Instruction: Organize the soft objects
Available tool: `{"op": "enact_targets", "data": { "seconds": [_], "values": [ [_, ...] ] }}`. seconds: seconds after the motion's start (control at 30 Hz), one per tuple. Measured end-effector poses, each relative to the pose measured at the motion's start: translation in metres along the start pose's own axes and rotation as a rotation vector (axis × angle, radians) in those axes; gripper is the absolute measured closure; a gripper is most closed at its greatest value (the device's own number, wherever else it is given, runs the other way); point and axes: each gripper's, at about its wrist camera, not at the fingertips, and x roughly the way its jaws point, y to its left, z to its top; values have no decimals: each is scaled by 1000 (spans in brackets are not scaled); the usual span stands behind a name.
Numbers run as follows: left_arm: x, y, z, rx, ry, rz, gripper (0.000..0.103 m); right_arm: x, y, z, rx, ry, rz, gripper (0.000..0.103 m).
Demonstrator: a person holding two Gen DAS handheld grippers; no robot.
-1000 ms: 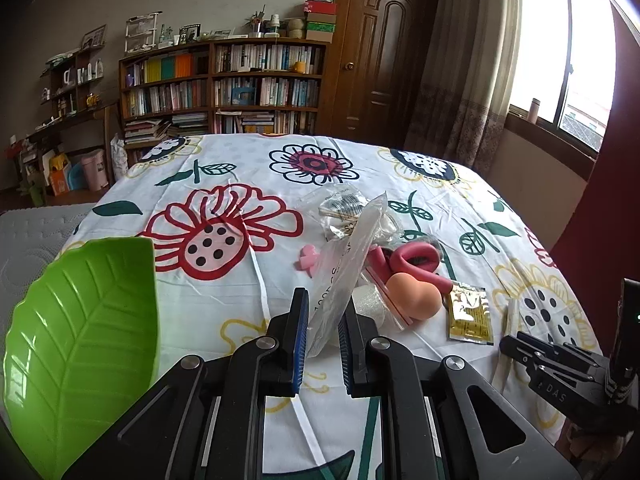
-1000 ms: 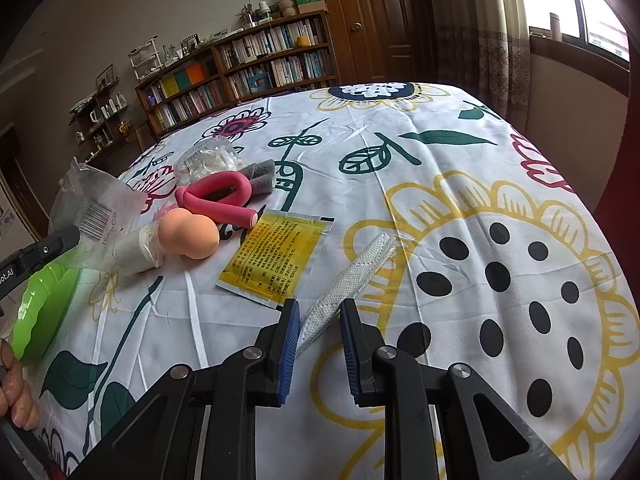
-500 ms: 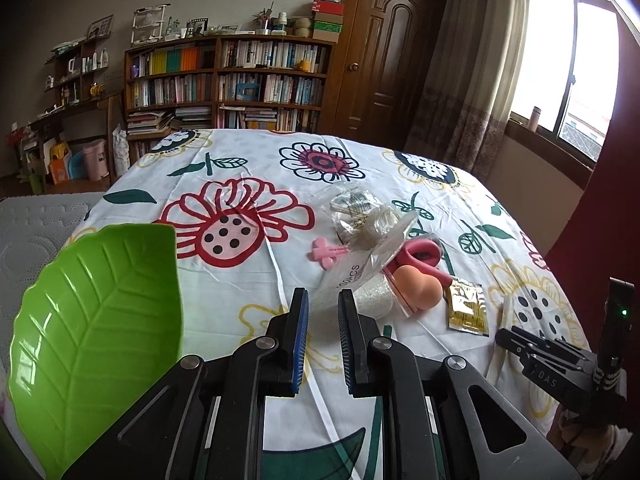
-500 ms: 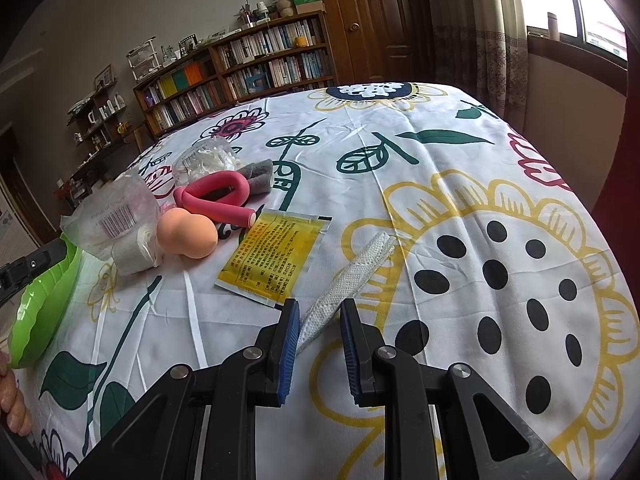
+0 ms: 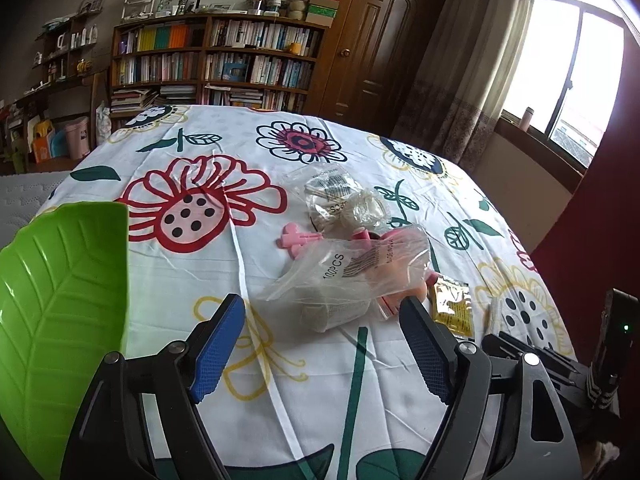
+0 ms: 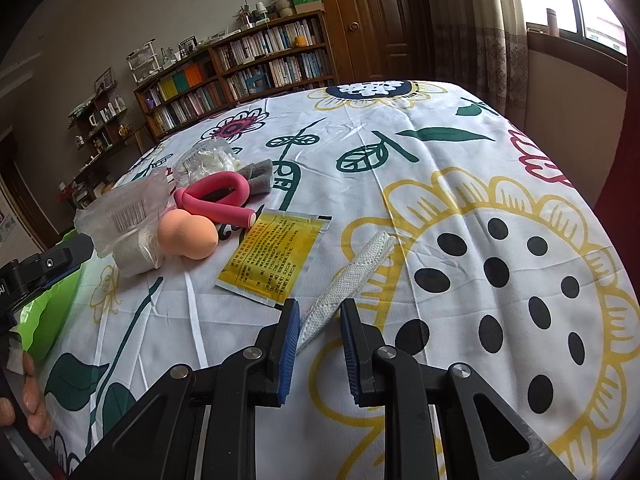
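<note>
My left gripper (image 5: 320,344) is open wide just above the flowered tablecloth (image 5: 208,264). A clear plastic bag (image 5: 352,276) with a white roll (image 5: 336,314) inside lies just past its fingertips, free of them. The bag partly covers a peach sponge (image 6: 188,236) and a pink foam curler (image 6: 218,196). My right gripper (image 6: 320,340) is open by a narrow gap, with the near tip of a white mesh strip (image 6: 356,276) between its fingers, against the left one. A green leaf-shaped dish (image 5: 60,312) sits at the left.
A yellow sachet (image 6: 276,256) lies beside the strip. A grey cloth (image 6: 260,174), a second clear bag (image 5: 344,200) and a small pink piece (image 5: 298,238) lie farther off. A person's fingers (image 6: 28,400) show at the lower left. Bookshelves and a door stand behind.
My left gripper went from shut on the plastic bag to wide open, and the bag dropped flat onto the cloth. The right gripper and the strip have not moved.
</note>
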Motion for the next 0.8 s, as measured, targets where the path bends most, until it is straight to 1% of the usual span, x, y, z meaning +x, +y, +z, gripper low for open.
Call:
{"op": "enact_targets", "data": {
  "seconds": [0.1,0.2,0.23,0.33,0.43,0.47,0.5,0.53,0.57,0.6,0.67,0.77,0.8],
  "values": [
    [7,-9,1,26,21,-17,19,0,0,-1,3,-1,2,80],
    [13,-16,3,39,26,-27,18,0,0,-1,2,-1,1,80],
    [16,-17,5,44,24,-27,16,0,0,-1,2,-1,2,80],
    [26,-18,11,54,11,-2,15,0,0,-1,2,-1,1,80],
    [39,-15,16,45,20,7,15,1,0,-1,2,-1,2,80],
    [43,-14,18,41,27,15,16,0,0,-1,1,-1,1,80],
    [47,-14,18,37,35,26,19,1,0,-1,1,-1,1,80],
    [52,-13,19,35,47,32,32,0,0,-1,2,-1,1,80],
    [56,-12,20,34,65,31,54,0,0,-1,2,-1,2,80],
    [59,-10,20,29,82,22,58,0,0,-1,2,-1,2,80],
    [56,-7,19,7,63,13,60,1,0,-1,3,-1,3,80],
    [44,-8,17,20,22,31,61,1,0,-1,2,-1,2,80],
    [39,-9,16,26,7,34,66,1,0,-1,1,-2,1,80]
  ]
}}
